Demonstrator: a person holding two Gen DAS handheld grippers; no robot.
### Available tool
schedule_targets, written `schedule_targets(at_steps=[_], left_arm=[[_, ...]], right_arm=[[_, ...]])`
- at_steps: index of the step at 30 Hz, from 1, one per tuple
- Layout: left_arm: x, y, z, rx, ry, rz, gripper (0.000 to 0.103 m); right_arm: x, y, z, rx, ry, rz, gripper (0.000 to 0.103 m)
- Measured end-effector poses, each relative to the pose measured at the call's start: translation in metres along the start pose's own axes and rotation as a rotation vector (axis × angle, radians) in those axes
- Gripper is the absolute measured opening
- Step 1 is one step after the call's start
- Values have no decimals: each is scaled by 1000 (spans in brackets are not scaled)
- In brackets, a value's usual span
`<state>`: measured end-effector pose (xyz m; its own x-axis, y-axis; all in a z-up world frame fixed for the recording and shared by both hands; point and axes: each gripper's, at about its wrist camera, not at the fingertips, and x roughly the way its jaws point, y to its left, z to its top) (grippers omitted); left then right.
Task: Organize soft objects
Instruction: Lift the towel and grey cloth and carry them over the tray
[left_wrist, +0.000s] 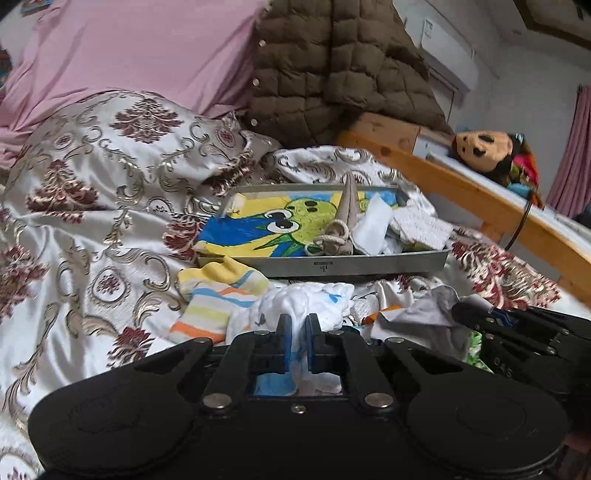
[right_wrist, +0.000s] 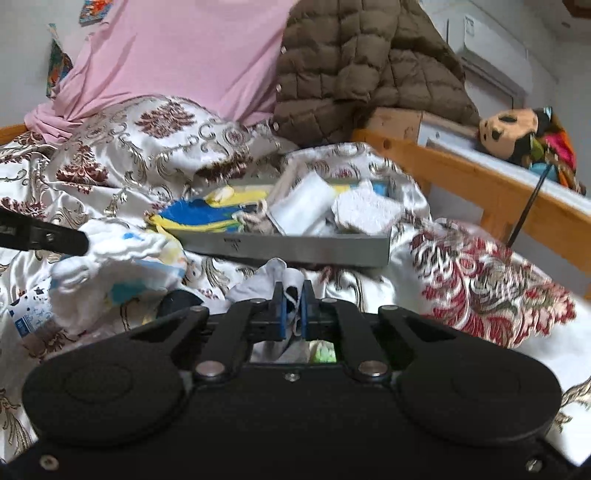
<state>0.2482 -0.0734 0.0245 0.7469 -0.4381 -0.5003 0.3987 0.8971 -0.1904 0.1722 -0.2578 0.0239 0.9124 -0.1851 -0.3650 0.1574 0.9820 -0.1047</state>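
Clutter rings both pairs of fingers. The left gripper (left_wrist: 298, 325) is clamped on a white cloth with blue print (left_wrist: 306, 301), which bunches up between and beyond its blue pads. Just left of those fingers lies a striped sock (left_wrist: 212, 301) in yellow, orange and blue; to their right a grey-white rag (left_wrist: 424, 314) sits against the black body of the right gripper (left_wrist: 517, 332). Straight ahead of the fingers stands a grey tray (left_wrist: 388, 260), its near wall across the path, holding a cartoon-print towel (left_wrist: 258, 225), a beige knitted bootie (left_wrist: 332, 238) and white folded cloths (left_wrist: 399, 225).

In the right wrist view, the right gripper (right_wrist: 293, 295) is closed on a small white and black fabric piece (right_wrist: 284, 277) that rises between its pads. Left of these fingers the white cloth (right_wrist: 110, 254) hangs bunched from the left gripper's tip, a dark bar at the frame's left edge. The tray (right_wrist: 295, 247) lies just beyond the fingertips.

Everything rests on a rumpled satin bedspread (left_wrist: 92, 192) with maroon and gold damask pattern. Farther ahead a pink sheet (left_wrist: 147, 48) and a brown quilted jacket (left_wrist: 332, 66) hang behind the bed. Right of the fingers runs a wooden bed rail (left_wrist: 461, 192), with a plush toy (left_wrist: 487, 151) beyond it, a white wall and a pink curtain (left_wrist: 576, 147).
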Motion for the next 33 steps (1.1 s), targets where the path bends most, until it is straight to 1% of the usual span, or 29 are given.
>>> schedule_targets(at_steps=[5,8,12,15,17,23,30,33], left_arm=[[-31,12,-10,-47,-29,-33,7],[-44,19,-14,-73,-47,-49,7],[-53,30,-13,-117,-72,-67,7],[-57,38,-9,-134,-97,-78,7],[-58,44,-7,-141,-117,-84,7],[-54,61,4,-158,-167,-96,7],[-39,74,15,-170,-191,-92,7],[-29,77,22,-168,-195,-89,7]], right_arm=[[-18,11,9,-44,-70,3,2],[-35,20,15,-65,-114,22,2],[-58,34,19,-97,-161,42,2],[-65,40,25,-98,-180,51,2],[-66,41,29,-96,-188,61,2],[-65,64,44,-149,-194,98,2],[-45,85,62,-195,-184,159,2],[-32,86,71,-208,-180,175,2]])
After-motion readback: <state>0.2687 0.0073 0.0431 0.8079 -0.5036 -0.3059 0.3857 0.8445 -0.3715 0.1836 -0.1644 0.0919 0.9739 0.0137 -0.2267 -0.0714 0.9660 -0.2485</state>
